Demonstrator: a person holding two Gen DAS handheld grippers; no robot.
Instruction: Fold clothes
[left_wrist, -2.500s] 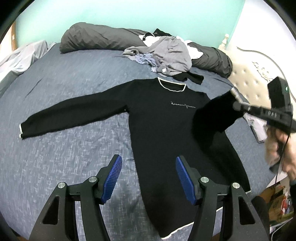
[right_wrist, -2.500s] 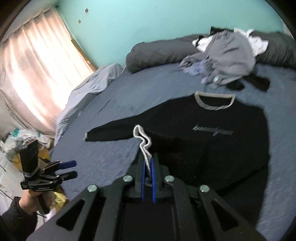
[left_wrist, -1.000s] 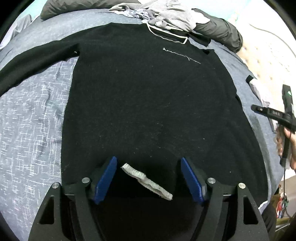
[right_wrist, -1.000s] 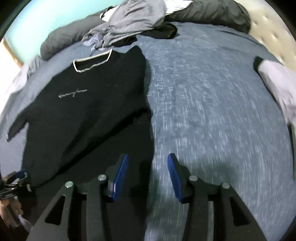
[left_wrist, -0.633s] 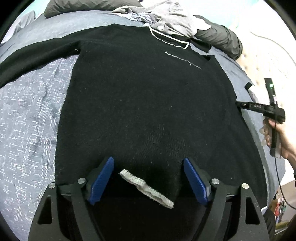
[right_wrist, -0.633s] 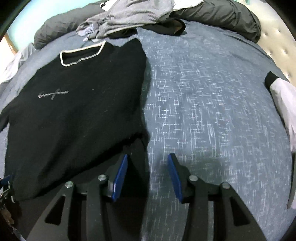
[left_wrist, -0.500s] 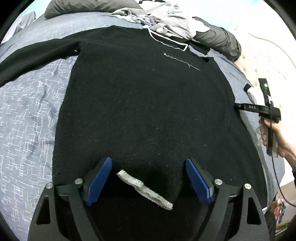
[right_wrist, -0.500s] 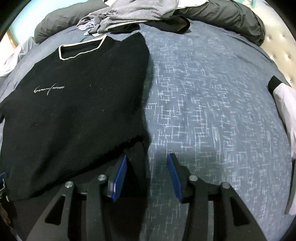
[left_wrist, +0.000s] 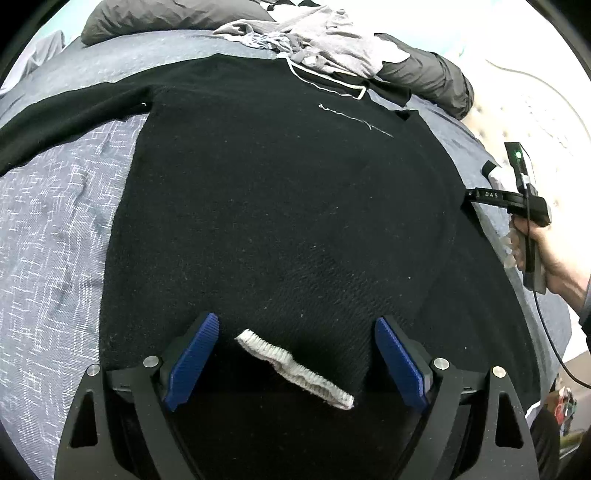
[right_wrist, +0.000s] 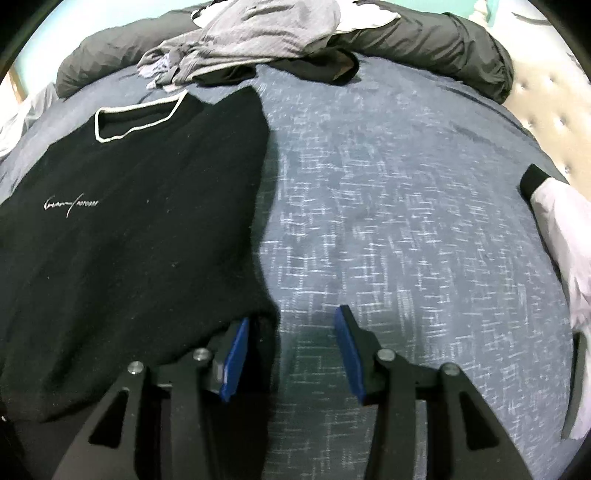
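A black sweater (left_wrist: 277, 184) with a white-trimmed neck lies flat on the bed. One sleeve is folded across its body, and its other sleeve (left_wrist: 55, 122) stretches out to the left. The folded sleeve's white ribbed cuff (left_wrist: 295, 365) lies between the blue pads of my left gripper (left_wrist: 293, 325). Those jaws are opening and do not press the cuff. My right gripper (right_wrist: 291, 317) hovers open at the sweater's (right_wrist: 129, 221) right side edge, one pad over black cloth and the other over the bedcover. It also shows in the left wrist view as the right gripper (left_wrist: 476, 195), held in a hand (left_wrist: 546, 254).
A heap of grey clothes (right_wrist: 258, 33) lies beyond the neckline against dark grey pillows (right_wrist: 443, 40). A white garment with a black cuff (right_wrist: 561, 229) lies at the bed's right edge by a tufted headboard (right_wrist: 546, 92). Blue-grey bedcover (right_wrist: 406, 203) spreads right of the sweater.
The right gripper laid the sleeve across the sweater's body, let it go and moved to the sweater's right edge. The left jaws have widened around the cuff.
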